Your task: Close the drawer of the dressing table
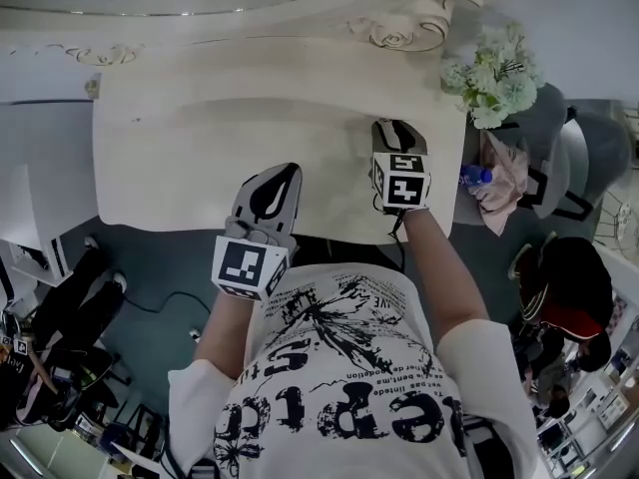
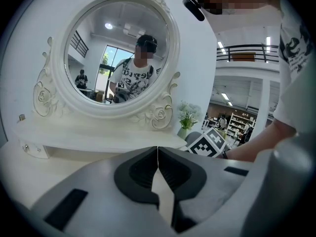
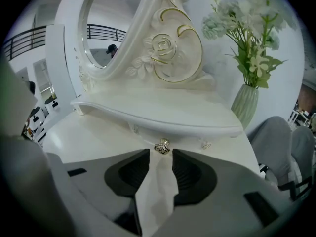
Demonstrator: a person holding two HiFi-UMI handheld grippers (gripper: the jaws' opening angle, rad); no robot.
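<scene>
At the back edge of the tabletop (image 1: 200, 158) of the cream dressing table (image 1: 130, 198):

- Raised shelf (image 3: 163, 113), running along the back edge under the mirror.
- Drawer (image 3: 148, 134), set into the face beneath the shelf lip toward the right back corner. Its front lies tucked under the overhang. Whether a gap remains cannot be told.
- Knob (image 3: 162, 146), small, gilt and ornate, on the drawer front. A second small ornament sits further right on the same face.
- Right gripper (image 3: 161, 153), angled down at the drawer face from over the right half of the tabletop. Its jaws stand apart with the knob just at their tips, centred between them. The pads do not press on it.
- Left gripper (image 2: 157, 156), over the front edge of the tabletop left of centre and well apart from the drawer. Its jaws are together with nothing between them.

Fittings and surroundings:

- Oval mirror (image 2: 118, 48) in a carved frame with rose scrolls, standing on the shelf. It reflects a person in a printed shirt.
- Ribbed pale-green vase (image 3: 245, 105) with white flowers (image 1: 494, 73), at the right back corner.
- Grey chair (image 3: 279, 144), beside the right edge of the table.
</scene>
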